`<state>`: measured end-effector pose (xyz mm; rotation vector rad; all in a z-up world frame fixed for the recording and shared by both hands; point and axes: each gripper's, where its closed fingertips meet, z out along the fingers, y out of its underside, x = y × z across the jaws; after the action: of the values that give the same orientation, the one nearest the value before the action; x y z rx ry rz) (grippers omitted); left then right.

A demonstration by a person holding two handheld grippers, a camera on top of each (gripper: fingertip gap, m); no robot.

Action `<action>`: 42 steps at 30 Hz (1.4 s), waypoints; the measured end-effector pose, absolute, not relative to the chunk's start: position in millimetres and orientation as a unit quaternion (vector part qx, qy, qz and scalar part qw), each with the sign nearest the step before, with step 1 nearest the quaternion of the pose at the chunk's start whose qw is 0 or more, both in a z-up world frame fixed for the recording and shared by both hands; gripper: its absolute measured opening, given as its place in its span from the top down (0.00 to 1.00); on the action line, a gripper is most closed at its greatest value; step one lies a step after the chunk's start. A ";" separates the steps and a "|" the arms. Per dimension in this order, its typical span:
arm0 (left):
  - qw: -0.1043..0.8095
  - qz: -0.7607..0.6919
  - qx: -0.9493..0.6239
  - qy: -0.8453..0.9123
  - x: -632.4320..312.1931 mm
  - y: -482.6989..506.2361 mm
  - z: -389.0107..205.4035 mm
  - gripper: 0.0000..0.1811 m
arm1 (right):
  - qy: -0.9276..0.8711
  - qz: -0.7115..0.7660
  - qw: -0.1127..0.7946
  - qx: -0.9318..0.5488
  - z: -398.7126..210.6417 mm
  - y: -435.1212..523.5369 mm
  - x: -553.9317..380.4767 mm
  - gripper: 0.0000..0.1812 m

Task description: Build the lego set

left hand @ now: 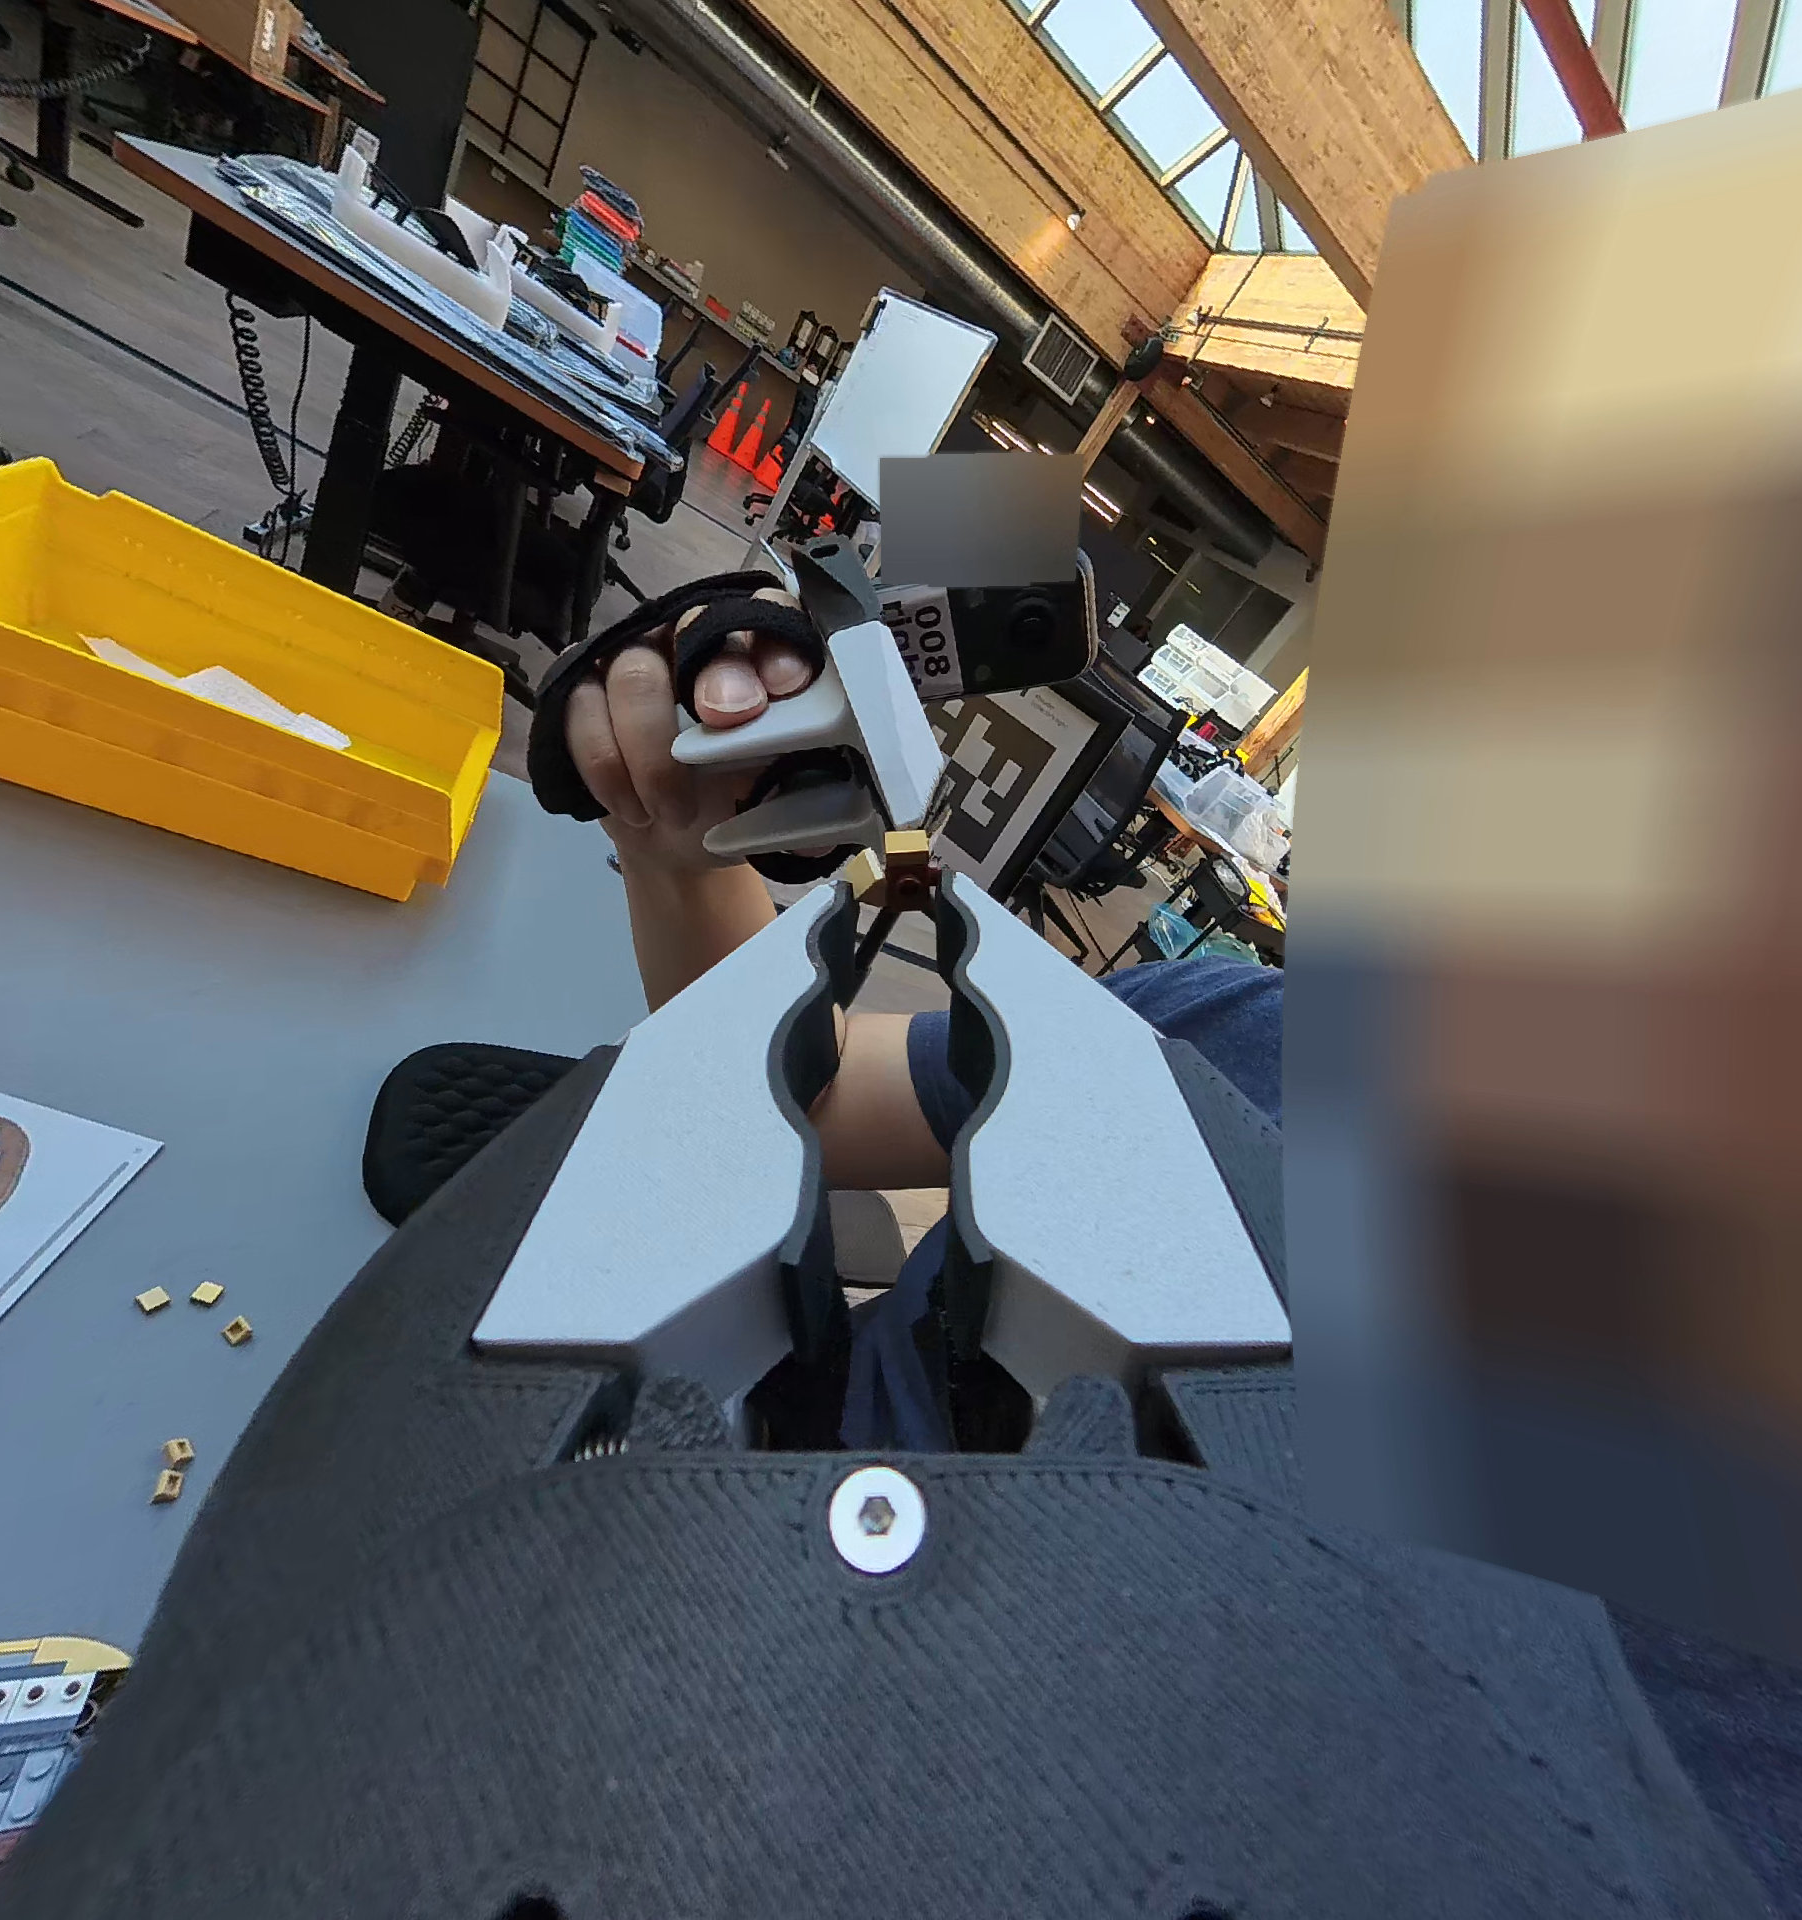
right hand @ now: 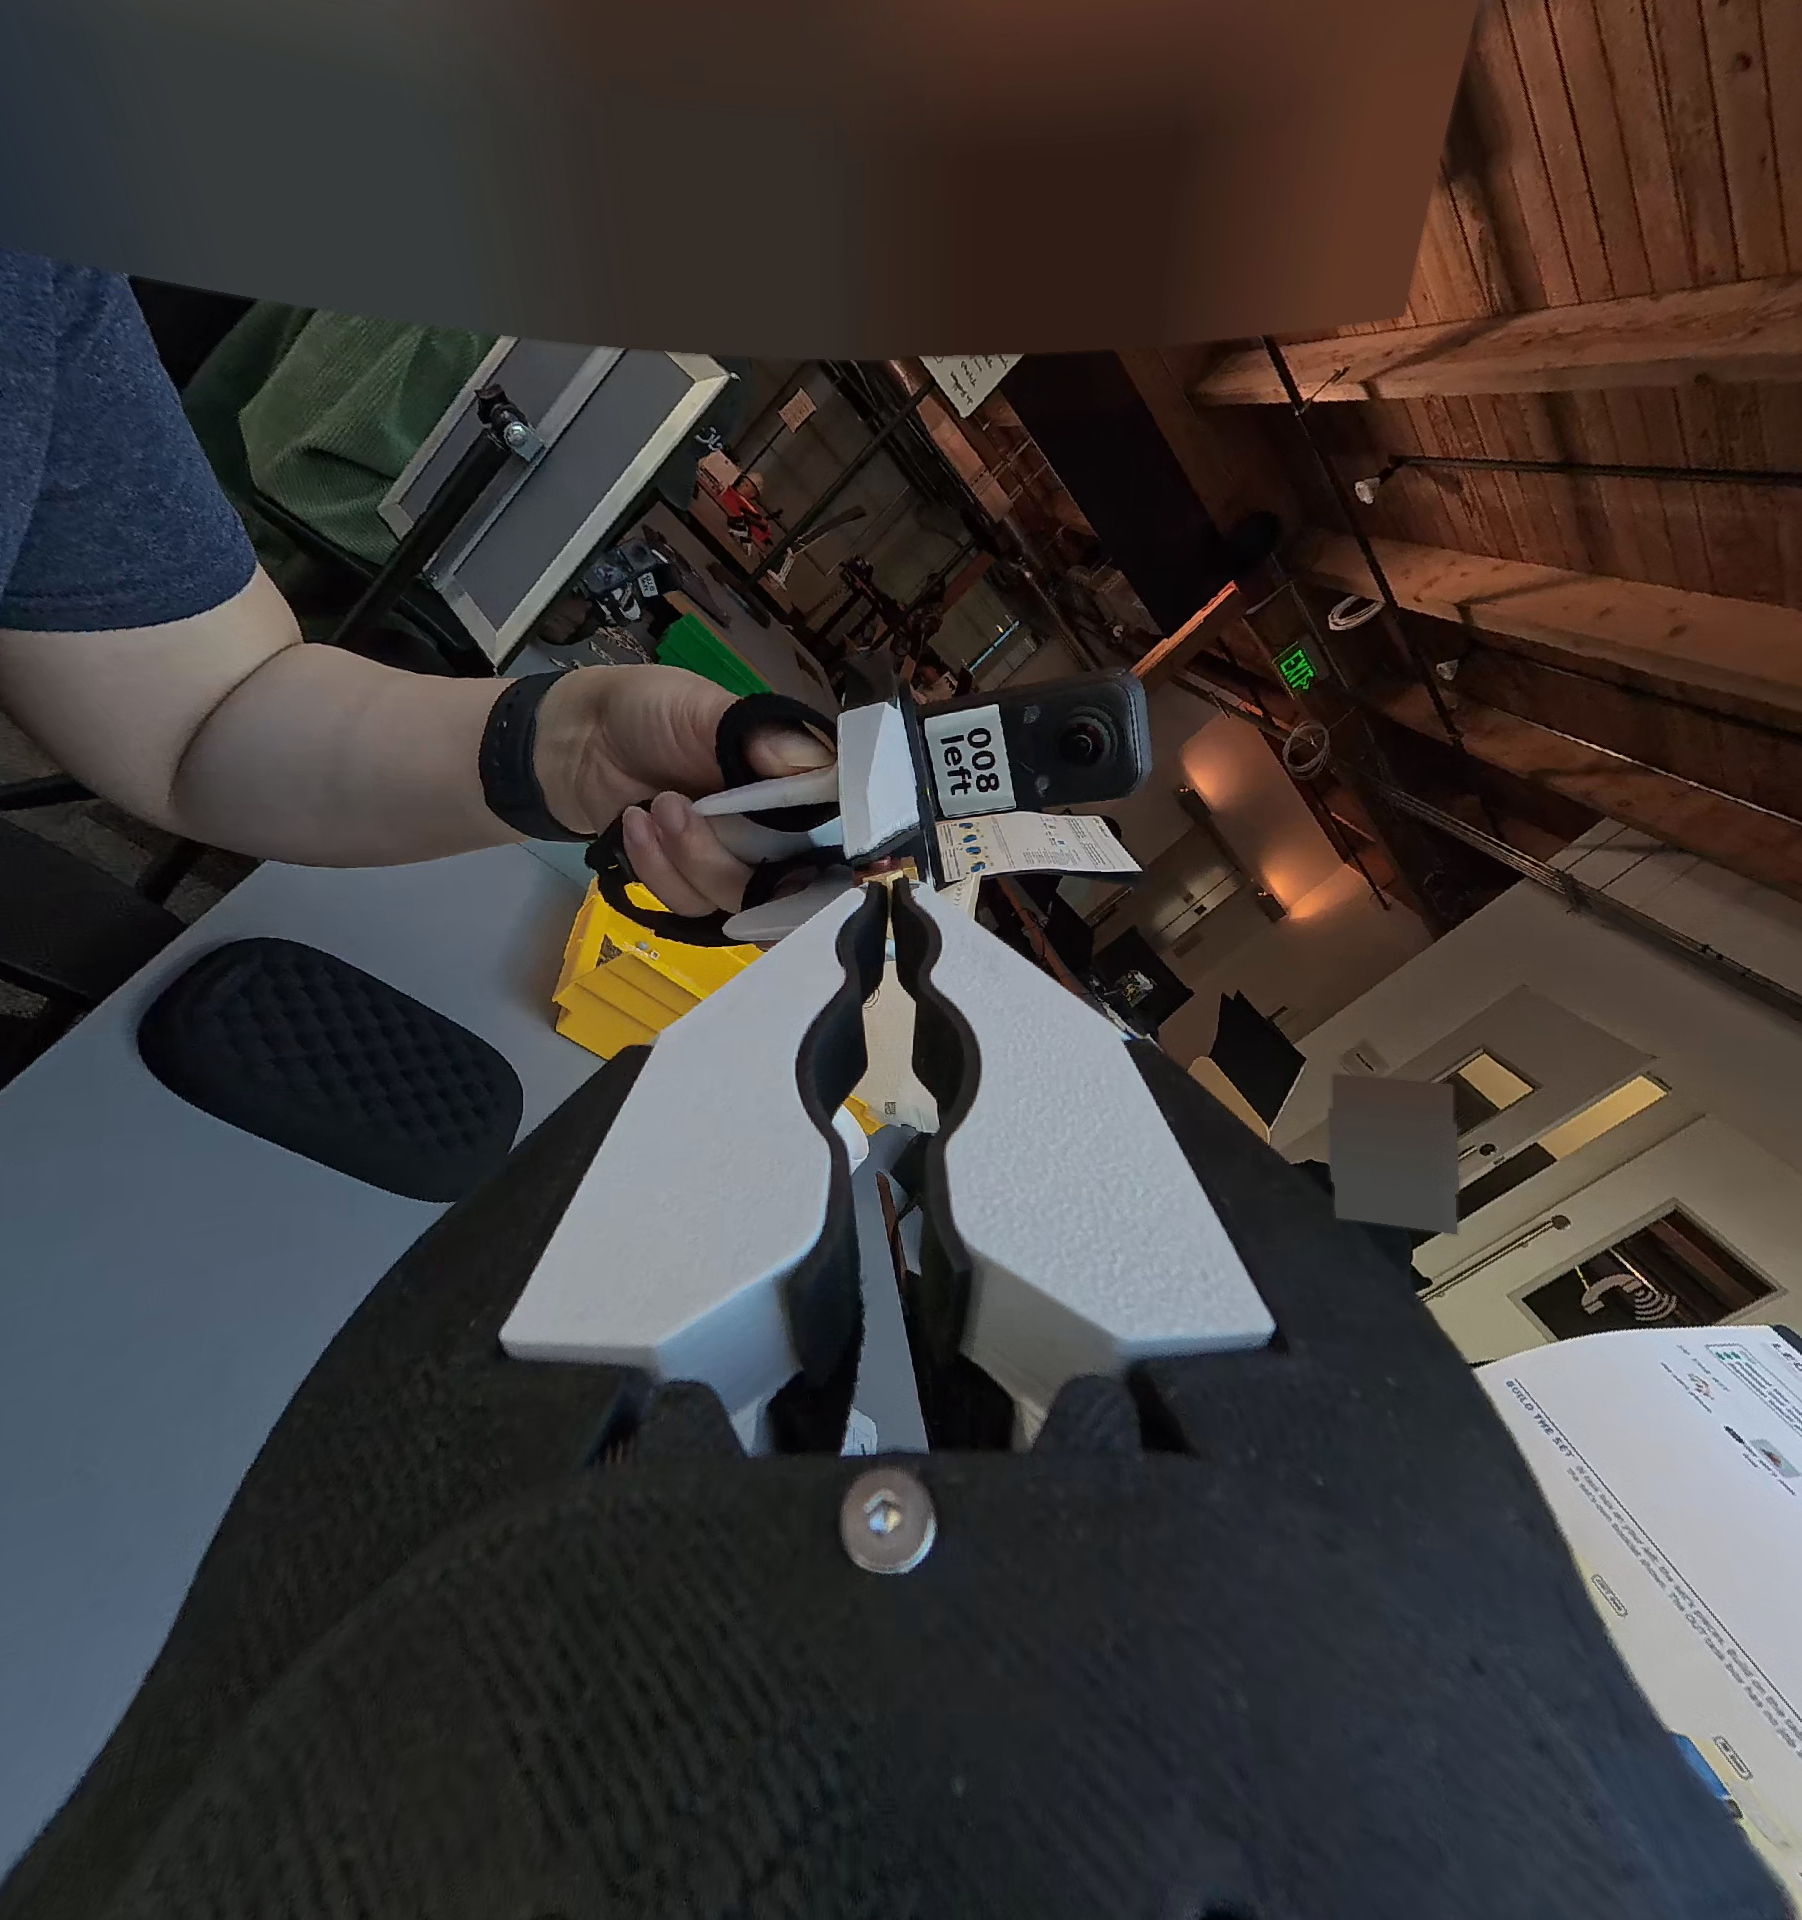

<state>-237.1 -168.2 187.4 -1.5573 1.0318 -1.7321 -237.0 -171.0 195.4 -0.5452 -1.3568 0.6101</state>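
Brown-and-gold lego piece (left hand: 902, 871) pinched between both tools, orientation unclear

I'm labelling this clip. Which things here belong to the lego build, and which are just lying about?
In use:
- left gripper, shut on brown lego piece
- right gripper, pressing gold tile on
- loose gold tiles
- instruction sheet
- partly built grey model

Lying about:
- yellow bin
- black wrist rest

Glossy plastic yellow bin (left hand: 253, 748); matt grey table (left hand: 201, 987); rough wooden ceiling (right hand: 1655, 260).
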 end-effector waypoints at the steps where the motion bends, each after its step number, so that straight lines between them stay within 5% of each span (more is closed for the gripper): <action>1: 0.295 -0.648 -0.585 0.388 -237.3 -168.1 187.4 0.92 | -0.610 0.273 0.702 -0.246 195.5 -170.8 -237.3 1.00; 42: 0.341 -0.663 -0.557 0.367 -239.8 -166.4 192.4 0.93 | -0.573 0.238 0.751 -0.228 197.3 -169.5 -238.9 1.00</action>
<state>-239.8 -166.4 192.4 -1.4488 0.9546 -1.7244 -238.9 -169.5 197.3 -0.4989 -1.2509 0.5207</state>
